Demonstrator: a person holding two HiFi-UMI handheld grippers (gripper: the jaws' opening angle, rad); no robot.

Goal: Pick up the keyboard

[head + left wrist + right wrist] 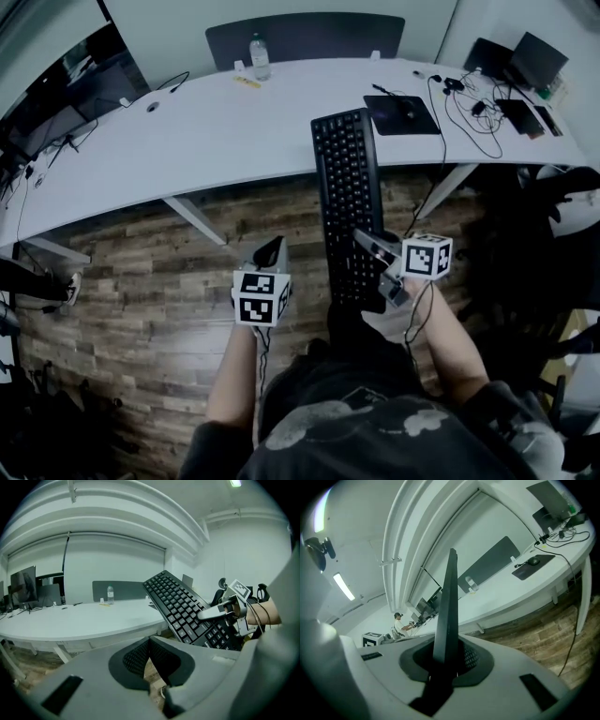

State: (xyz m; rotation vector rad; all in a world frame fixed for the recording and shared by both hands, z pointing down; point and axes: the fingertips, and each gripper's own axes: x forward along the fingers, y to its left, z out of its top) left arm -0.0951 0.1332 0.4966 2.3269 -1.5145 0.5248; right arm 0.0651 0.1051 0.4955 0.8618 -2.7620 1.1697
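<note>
The right gripper is clenched on the near end of the keyboard, its jaws pressing on the thin edge (the right gripper view shows the board edge-on between them). The long white worktop curves across ahead, and the keyboard is already off it, held in the air with the far end reaching toward the worktop's front edge, above the wooden floor. By the look of it, it is a stiff, light plastic slab, but long; held by one end it will lever against the jaws and could swing or slip, so a grip nearer the middle of a long edge would be steadier. The left gripper is closed on nothing, just beside the keyboard's near end. Near the worktop's far edge stands a water bottle.
</note>
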